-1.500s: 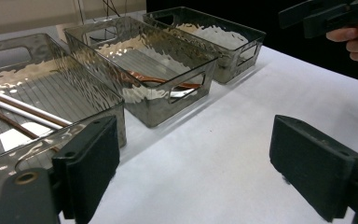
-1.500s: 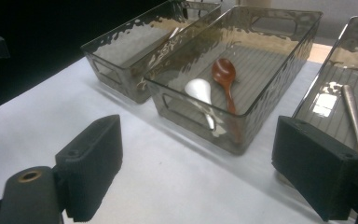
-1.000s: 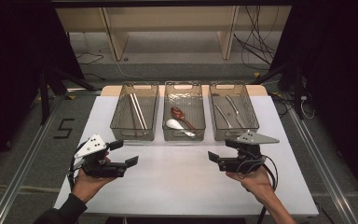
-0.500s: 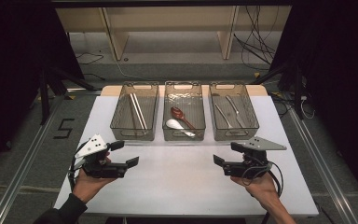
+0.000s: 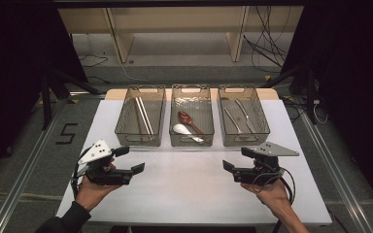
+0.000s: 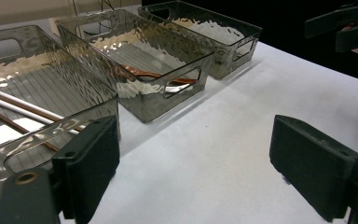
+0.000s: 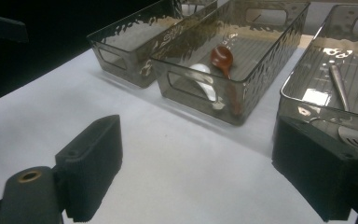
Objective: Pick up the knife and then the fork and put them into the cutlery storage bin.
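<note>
Three smoky clear bins stand in a row at the back of the white table (image 5: 189, 194). The left bin (image 5: 119, 127) holds chopsticks (image 5: 143, 115), the middle bin (image 5: 171, 127) a red spoon (image 5: 187, 119) and a white spoon (image 5: 183, 130), and the right bin (image 5: 266, 127) metal cutlery (image 5: 240, 114). My left gripper (image 5: 130, 159) hovers at the front left, open and holding nothing, with its jaws wide apart (image 6: 200, 177). At the front right my right gripper (image 5: 237, 159) is open too, nothing between its jaws (image 7: 205, 172). Both point inward across the table.
Bare white tabletop lies between the two grippers and in front of the bins. Beyond the table are a wooden shelf frame (image 5: 179, 29) and loose cables (image 5: 267, 43) on the floor. Metal rails (image 5: 24, 179) run along both sides.
My right gripper has drifted slightly right and toward the front edge. The left gripper has hardly moved. Both stay open.
</note>
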A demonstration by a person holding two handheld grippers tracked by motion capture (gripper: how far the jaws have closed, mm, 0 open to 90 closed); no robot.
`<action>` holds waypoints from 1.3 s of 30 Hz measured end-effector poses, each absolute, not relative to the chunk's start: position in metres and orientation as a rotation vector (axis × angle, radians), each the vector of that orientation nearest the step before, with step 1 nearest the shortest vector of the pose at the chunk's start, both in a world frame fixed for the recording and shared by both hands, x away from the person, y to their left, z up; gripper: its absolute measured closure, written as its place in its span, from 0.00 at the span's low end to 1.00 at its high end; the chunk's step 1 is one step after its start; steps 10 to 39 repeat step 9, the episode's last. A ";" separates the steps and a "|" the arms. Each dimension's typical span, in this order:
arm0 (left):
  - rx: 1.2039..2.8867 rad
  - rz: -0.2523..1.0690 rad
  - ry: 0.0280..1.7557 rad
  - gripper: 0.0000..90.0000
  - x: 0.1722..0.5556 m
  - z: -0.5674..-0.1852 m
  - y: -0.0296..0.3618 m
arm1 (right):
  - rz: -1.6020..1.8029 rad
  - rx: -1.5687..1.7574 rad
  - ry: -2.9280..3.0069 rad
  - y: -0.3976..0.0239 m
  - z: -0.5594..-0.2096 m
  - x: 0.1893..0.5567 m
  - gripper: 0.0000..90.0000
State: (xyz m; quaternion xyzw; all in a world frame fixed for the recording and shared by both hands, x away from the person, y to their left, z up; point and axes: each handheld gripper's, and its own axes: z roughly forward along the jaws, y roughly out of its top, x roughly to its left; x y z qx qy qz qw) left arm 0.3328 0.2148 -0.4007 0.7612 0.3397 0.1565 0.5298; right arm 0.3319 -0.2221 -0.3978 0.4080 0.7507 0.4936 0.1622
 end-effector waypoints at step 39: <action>1.816 0.374 0.812 0.17 0.333 -0.401 0.215 | 1.400 1.170 2.143 -0.223 -0.399 0.333 0.19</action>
